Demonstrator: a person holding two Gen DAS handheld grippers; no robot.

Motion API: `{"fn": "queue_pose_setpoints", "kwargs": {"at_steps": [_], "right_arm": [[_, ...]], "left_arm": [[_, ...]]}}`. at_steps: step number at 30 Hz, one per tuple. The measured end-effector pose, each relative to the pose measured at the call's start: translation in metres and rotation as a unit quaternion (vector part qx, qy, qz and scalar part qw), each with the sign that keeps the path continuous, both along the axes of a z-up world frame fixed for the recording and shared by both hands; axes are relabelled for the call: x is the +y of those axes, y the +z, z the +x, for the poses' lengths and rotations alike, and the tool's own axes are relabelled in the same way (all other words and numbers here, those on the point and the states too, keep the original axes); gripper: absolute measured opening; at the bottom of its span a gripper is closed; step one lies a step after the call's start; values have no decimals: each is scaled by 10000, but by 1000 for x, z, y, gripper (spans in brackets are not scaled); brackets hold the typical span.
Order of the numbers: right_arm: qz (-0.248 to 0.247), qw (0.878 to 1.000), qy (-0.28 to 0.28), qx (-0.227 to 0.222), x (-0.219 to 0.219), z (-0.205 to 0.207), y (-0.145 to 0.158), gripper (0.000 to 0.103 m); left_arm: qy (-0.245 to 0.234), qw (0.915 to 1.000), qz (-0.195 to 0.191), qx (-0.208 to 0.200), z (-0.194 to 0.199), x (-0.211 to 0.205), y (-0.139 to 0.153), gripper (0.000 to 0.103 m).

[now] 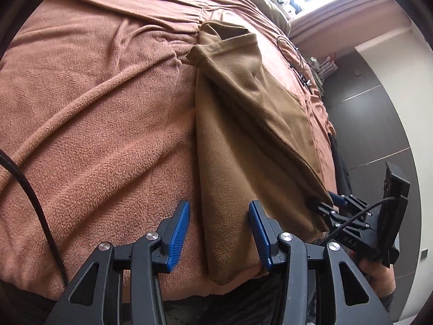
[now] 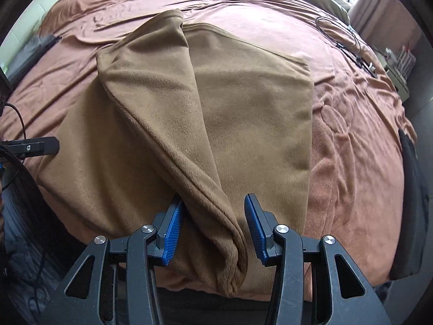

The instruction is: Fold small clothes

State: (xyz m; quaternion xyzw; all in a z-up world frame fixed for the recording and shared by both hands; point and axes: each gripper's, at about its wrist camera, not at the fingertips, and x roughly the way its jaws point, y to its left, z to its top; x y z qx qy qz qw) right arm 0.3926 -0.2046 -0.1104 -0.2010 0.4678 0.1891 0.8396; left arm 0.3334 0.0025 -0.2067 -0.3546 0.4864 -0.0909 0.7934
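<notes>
While the left wrist camera looks down over the bed (image 1: 94, 108), the left gripper (image 1: 219, 233) sits at 6 o'clock with its blue fingers (image 1: 178, 233) clearly apart, nothing pinched. The tan cloth (image 1: 238, 140) runs from about 12 o'clock down to 6, draped in a long fold over the rust-coloured fleece blanket (image 1: 81, 67), and its near end lies in the gap beside the right-hand finger; whether it actually touches that pad is hard to tell. Over at 3 o'clock the right gripper (image 1: 328, 203) pokes in at the cloth's edge, with a bit of hand (image 1: 379, 270) behind it at 4 o'clock. A black cable (image 1: 32, 197) crosses at 9 o'clock, and some thin wires (image 1: 295, 57) lie on the blanket at 1 o'clock.

Right wrist view next: the right gripper (image 2: 213, 230) is at 6 o'clock, fingers (image 2: 254, 230) apart too, and a rolled ridge of the tan cloth (image 2: 257, 108) passes right between them, with a gap visible on the right side. The cloth fills the middle of the frame, one flap folded over at 11 o'clock. At 9 o'clock a tip of the left gripper (image 2: 40, 146) rests at the cloth's left edge. A dark cloth (image 2: 414, 203) hangs off the bed at 3 o'clock.
</notes>
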Motion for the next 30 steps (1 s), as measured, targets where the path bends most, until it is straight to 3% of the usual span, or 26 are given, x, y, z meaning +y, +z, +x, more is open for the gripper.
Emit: {"fn": "queue_pose_setpoints", "kwargs": {"at_steps": [5, 10, 18, 21, 30], "right_arm": [[-129, 9999, 90, -45, 12, 6, 1, 22], [201, 9998, 67, -39, 3, 7, 9, 7], [1095, 9938, -208, 55, -42, 14, 31, 5], [1398, 9894, -377, 106, -62, 19, 34, 5], [2440, 9654, -650, 657, -118, 29, 9, 5]], "left_arm": [[59, 9999, -119, 11, -3, 7, -1, 40], [103, 9997, -221, 40, -6, 13, -4, 36], [22, 9996, -279, 18, -1, 9, 1, 36], [-15, 9999, -141, 1, 3, 6, 6, 36], [-144, 9995, 256, 89, 11, -9, 13, 36]]}}
